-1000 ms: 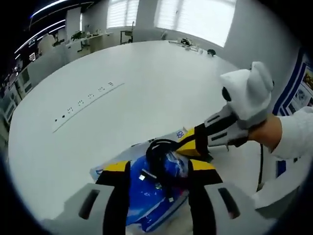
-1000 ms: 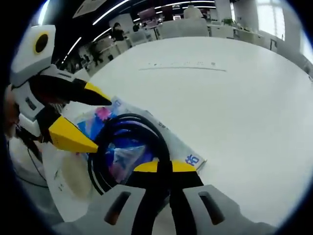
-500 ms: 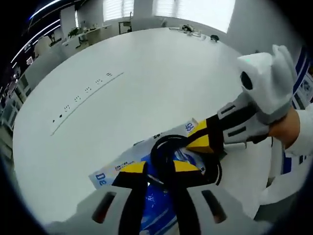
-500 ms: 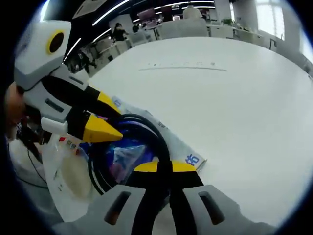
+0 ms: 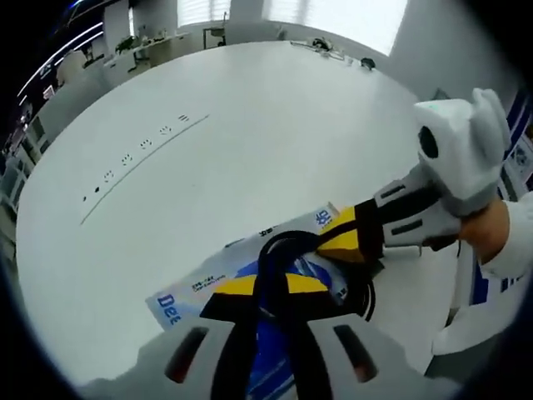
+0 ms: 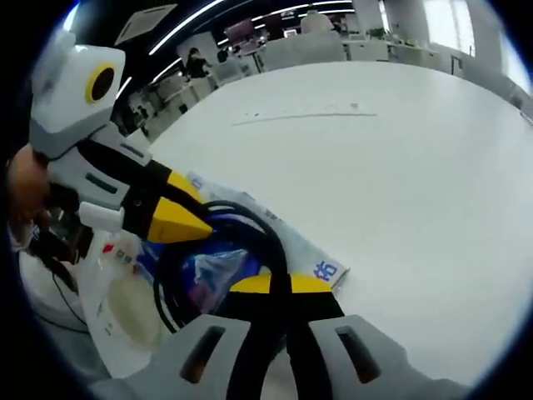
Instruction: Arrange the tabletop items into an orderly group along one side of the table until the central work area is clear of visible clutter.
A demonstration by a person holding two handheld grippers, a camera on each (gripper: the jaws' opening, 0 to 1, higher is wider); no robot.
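Here both tools are on the black cable [image 5: 287, 250] coiled on top of a blue packet [image 5: 200, 287], near the table [image 5: 208, 142] edge closest to the person. Left gripper [image 5: 260, 286] has jaws pinched narrow on the coil's near side; right gripper [image 6: 281, 283] likewise clamps the loop, jaws nearly together. Step in hand, I'd say: gathering cable + packet as one bundle. Next move calls for a joint lift or slide along the edge w/o the coil springing loose. A clear bag [image 6: 125, 300], contents unclear, lies just beside the packet and may snag. Middle of the table is bare but for a socket strip [image 5: 141, 158].
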